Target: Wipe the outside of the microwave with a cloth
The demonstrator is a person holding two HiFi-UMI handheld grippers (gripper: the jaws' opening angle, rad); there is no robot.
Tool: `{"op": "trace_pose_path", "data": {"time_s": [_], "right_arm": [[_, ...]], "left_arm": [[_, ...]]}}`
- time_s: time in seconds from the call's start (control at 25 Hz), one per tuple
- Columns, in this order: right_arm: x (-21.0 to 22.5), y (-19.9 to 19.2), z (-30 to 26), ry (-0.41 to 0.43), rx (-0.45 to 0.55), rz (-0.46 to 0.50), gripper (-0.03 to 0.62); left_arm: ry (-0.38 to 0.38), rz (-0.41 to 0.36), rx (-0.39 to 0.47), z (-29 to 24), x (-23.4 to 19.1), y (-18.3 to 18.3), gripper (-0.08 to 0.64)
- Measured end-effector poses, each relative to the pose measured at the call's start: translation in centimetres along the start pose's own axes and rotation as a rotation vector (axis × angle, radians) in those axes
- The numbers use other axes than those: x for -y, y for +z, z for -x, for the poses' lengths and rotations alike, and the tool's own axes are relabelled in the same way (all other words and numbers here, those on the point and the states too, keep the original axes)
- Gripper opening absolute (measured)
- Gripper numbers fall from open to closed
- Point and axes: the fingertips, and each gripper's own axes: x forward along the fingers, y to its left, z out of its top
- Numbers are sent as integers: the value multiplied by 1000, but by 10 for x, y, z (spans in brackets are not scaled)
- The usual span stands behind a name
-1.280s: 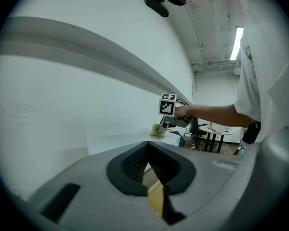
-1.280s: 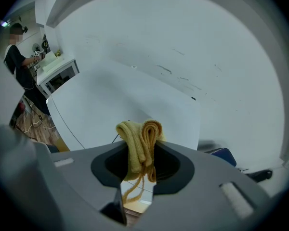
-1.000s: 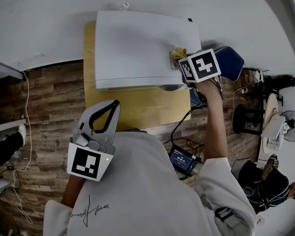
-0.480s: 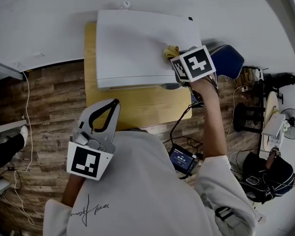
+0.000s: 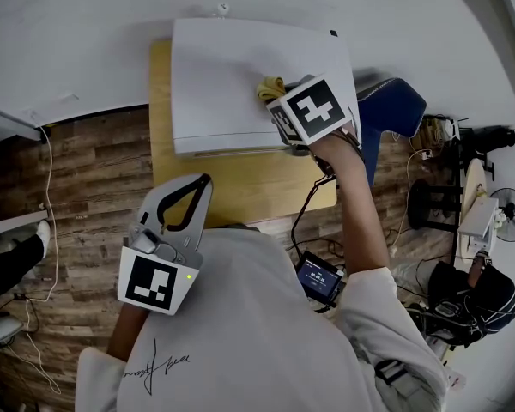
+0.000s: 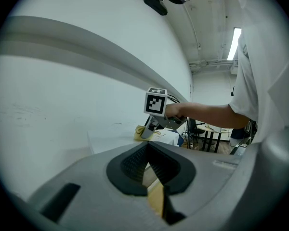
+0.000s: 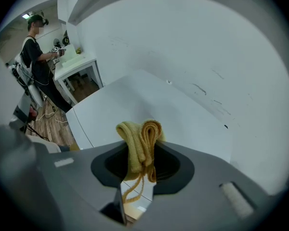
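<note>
Lower left of the head view: the left gripper (image 5: 203,182) is being held idle above the floor, jaws closed together with nothing between them, well apart from the work. Upper centre: the white microwave (image 5: 232,84) is being carried by the wooden table (image 5: 240,191), its back set against the wall. Right of centre on its top panel, the folded yellow cloth (image 5: 270,87) is being clamped by the right gripper (image 5: 277,99), and the fold appears to be pressed onto the panel near the front right area. In the right gripper view the cloth (image 7: 140,137) is being pinched mid-fold, with a loose thread hanging below the jaws. Judgement: the top panel is being wiped now, and most of it to the left looks uncovered. For a good pass, the fold should be laid flatter so more fabric is touching, light even pressure should be applied, and overlapping straight strokes should be run toward the upper left. The jaw tips should be kept off the paint. The sides and door are probably being left for later.
</note>
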Motion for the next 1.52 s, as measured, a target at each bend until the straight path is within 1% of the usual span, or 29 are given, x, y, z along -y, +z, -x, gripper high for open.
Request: {"op": "trace_pose_path", "data": {"time_s": [0.36,0.56,0.72,0.92,1.08,1.2,1.28,1.44,1.48,1.52], "right_arm": [[-30,23,-4,42,18,56,123],[-45,32,-4,77,26,80,123],[-56,39,-4,95,34,104,123],[-73,56,-12,114,44,148,123],[-90,68,-14,136,56,173,123],[-102,78,-16,152,64,189,123],[-111,85,-17,174,74,197,123],[-130,102,-18,234,120,192,123],[-137,106,-18,252,131,196,123],[-145,111,-17,290,151,201,123]], "left_arm": [[15,-1,7,6,-7,0,-9],[25,20,21,10,-10,2,-9],[28,13,17,11,-10,2,-9],[49,38,13,14,-18,-4,-9],[63,41,11,20,-19,-6,-9],[85,65,19,25,-23,-8,-9],[108,93,17,30,-26,-10,-9],[138,123,14,37,-32,-14,-9],[148,132,11,40,-34,-15,-9],[159,137,8,42,-36,-15,-9]]}}
